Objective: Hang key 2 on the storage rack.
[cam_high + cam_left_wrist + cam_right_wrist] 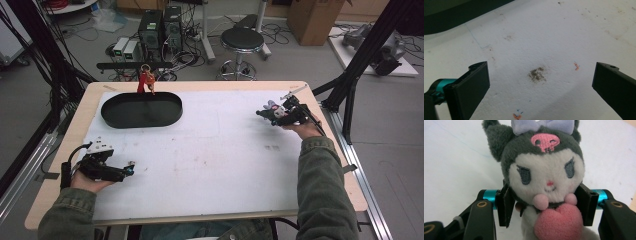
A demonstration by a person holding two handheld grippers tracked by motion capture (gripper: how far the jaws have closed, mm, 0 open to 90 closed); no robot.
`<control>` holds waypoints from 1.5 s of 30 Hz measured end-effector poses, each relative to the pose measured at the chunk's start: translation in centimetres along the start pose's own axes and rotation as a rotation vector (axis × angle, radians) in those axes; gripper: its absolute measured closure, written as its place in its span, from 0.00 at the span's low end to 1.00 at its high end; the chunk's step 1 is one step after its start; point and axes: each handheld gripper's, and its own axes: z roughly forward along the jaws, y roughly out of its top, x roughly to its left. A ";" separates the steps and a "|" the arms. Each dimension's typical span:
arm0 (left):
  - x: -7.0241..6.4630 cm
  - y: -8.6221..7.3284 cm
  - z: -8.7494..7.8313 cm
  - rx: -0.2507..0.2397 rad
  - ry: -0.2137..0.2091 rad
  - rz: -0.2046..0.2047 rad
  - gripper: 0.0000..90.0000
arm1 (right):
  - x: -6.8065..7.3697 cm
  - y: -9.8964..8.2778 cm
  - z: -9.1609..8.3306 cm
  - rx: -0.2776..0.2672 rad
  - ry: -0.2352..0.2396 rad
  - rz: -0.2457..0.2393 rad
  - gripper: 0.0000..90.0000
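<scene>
A small plush toy [546,177] with a dark grey hood, a lilac bow, a white face and a pink heart is pressed between the two black jaws of my right gripper [546,203]. From above, that gripper [267,113] sits at the right of the table with the plush toy [271,106] at its tip. My left gripper [131,169] rests at the front left. In its own view its jaws stand wide apart over the bare white mat [541,45], and my left gripper [541,82] holds nothing.
A black oval tray [141,109] lies at the back left of the white mat [210,150]. A red keyring figure [146,80] hangs from a black bar just behind the tray. A stool [242,41] and computers stand on the floor beyond the table.
</scene>
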 end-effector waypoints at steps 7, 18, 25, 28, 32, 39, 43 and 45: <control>0.1 0.0 0.2 0.000 -0.003 -0.004 0.02 | 0.4 0.1 -1.9 -0.068 0.074 0.041 0.47; 0.1 0.0 0.5 0.009 -0.006 -0.006 0.02 | 1.8 0.8 -4.2 -0.154 0.136 0.061 0.47; 0.1 0.0 0.5 0.019 -0.015 0.000 0.02 | 4.1 3.2 -4.7 -0.170 0.190 0.007 0.47; 0.1 0.0 0.4 0.014 -0.013 -0.001 0.02 | 5.4 4.3 -4.7 -0.163 0.205 -0.009 0.46; 0.1 0.0 0.3 0.009 -0.010 -0.005 0.02 | 6.9 5.7 -4.8 -0.163 0.237 -0.010 0.46; 0.2 -0.1 0.3 0.007 -0.006 0.000 0.02 | 9.6 8.1 -5.3 -0.164 0.271 -0.050 0.46; 0.2 -0.1 0.3 -0.002 -0.006 0.002 0.02 | 10.9 9.3 -5.6 -0.184 0.279 -0.064 0.46; 0.2 -0.1 0.3 -0.003 -0.005 0.002 0.02 | 11.5 10.0 -5.7 -0.192 0.284 -0.073 0.46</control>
